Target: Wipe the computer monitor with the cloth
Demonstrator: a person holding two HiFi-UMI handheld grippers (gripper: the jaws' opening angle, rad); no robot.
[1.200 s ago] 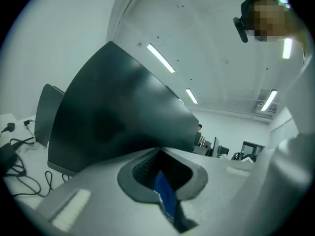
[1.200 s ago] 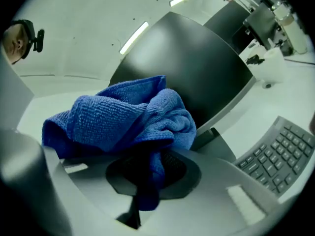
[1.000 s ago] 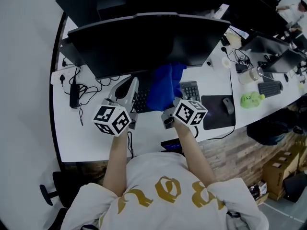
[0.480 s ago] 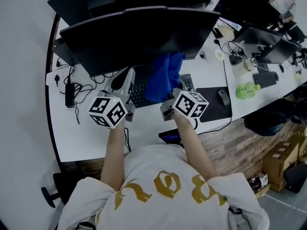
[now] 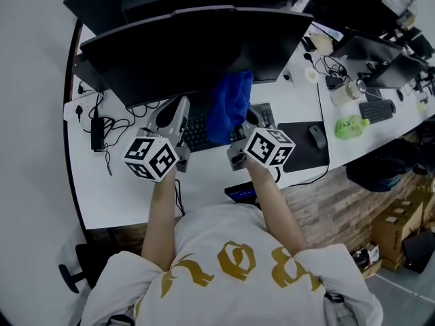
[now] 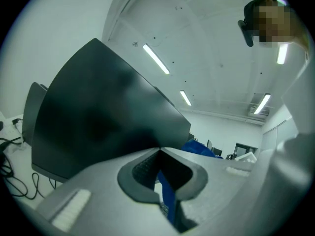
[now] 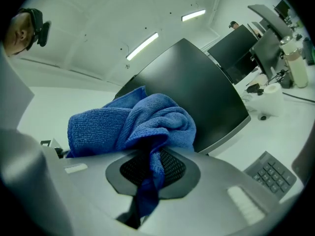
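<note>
Head view looks steeply down — both gripper views share the monitor.

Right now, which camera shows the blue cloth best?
The right gripper view: the cloth looms close, bunched and pinched in the right gripper, in front of the monitor. The head view shows a blue bundle from above; the left gripper view shows only a small blue scrap.

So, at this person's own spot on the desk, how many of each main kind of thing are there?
Grey two-jaw grippers: 2 (left gripper, right gripper)
Blue terry cloth: 1
Wide black computer monitor: 1
Black keyboard: 1
Dark computer mouse: 1
Dark mouse pad: 1
Total: 7
</note>
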